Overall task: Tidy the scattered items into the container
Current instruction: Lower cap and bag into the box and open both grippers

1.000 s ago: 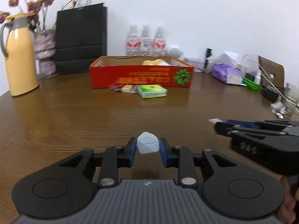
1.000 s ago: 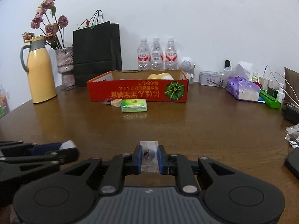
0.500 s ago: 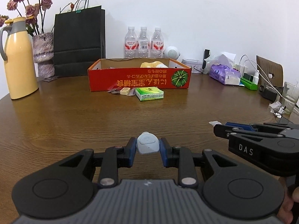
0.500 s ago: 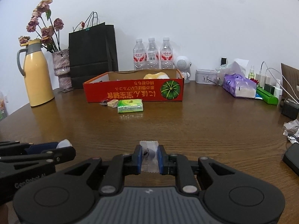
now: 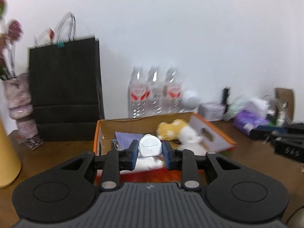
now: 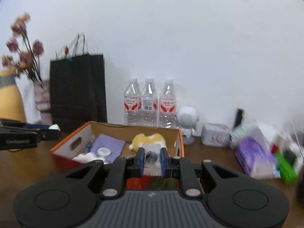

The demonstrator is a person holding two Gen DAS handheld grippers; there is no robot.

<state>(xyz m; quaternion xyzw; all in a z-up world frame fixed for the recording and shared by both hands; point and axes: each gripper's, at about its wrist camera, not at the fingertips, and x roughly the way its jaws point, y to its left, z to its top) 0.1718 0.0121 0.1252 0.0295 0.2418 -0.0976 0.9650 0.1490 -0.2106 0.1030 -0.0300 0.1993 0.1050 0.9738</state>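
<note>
A: You moved both grippers fwd from mid-table; the box (image 5: pixel 214 131) was right under the jaws.

B: L gripper (image 5: pixel 150 153) clamped the white fob (image 5: pixel 150 148); R gripper (image 6: pixel 152 161) clamped the clear packet (image 6: pixel 152 159), both over the box.

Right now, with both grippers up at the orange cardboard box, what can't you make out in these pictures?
- Left wrist view: motion blur smears the three water bottles; labels unreadable.
- Right wrist view: right gripper fingers cover the clear wrapped packet; its contents are unclear.
- Both views: gripper bodies hide the orange cardboard box front wall and the table before it.
</note>
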